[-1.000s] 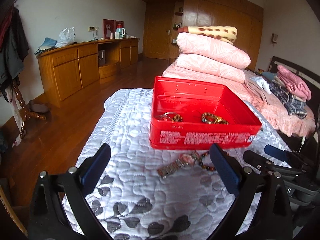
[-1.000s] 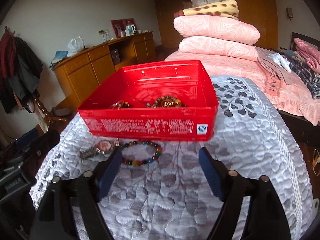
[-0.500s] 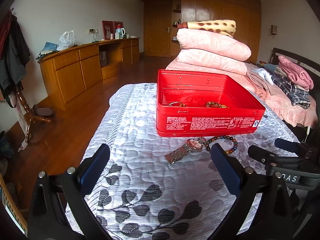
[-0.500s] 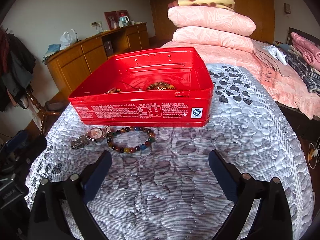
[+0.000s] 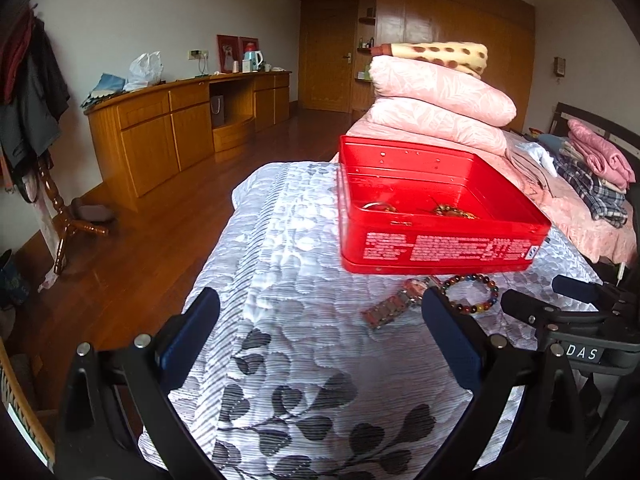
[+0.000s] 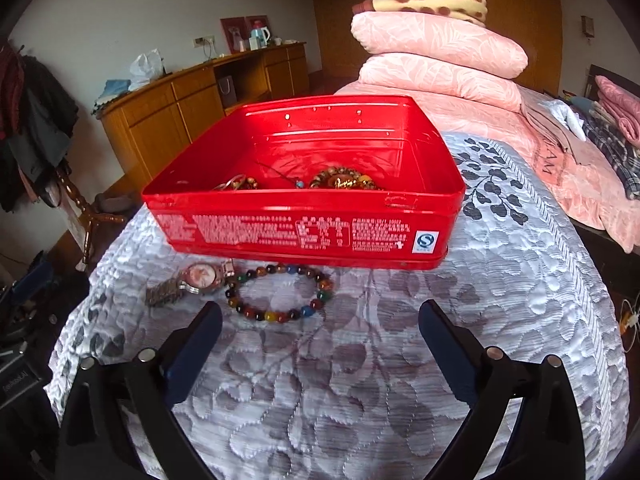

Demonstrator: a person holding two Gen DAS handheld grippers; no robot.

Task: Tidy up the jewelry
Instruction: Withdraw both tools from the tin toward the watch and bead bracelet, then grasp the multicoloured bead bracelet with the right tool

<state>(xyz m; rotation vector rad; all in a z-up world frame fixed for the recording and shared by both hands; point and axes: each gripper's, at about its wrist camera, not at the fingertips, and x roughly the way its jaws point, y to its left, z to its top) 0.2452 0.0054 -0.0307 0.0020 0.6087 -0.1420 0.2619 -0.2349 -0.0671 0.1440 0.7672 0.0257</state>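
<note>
My quilt (image 6: 400,360) fills most of both views, white with grey leaves, and the red tin (image 6: 304,236) sits on it, lid off. White print covers the tin's near wall, too fine for me to read; at its right end there is a small white square with a blue mark that looks like an S. On the pink cover (image 6: 560,156) of the bed behind, I can pick out letters ending in "AM", the rest lost in a fold. In the left view my right tongs (image 5: 568,300) show a plate reading "DAS".

Inside the tin lie an amber bead string (image 6: 344,179) and a ring-like piece (image 6: 234,182), both half hidden by the near wall, so I cannot tell how many pieces are there.

On the quilt, just in front of the tin, lie the bead bracelet (image 6: 278,292) and the watch (image 6: 202,276), touching each other. In the left view my right finger covers part of the watch strap.

My right tongs (image 6: 320,340) are spread wide with nothing in them, the bracelet just ahead and toward the left finger (image 6: 196,344). My left tongs (image 5: 320,328) are also released and empty, the watch (image 5: 394,306) just inside the right finger (image 5: 450,340).
</note>
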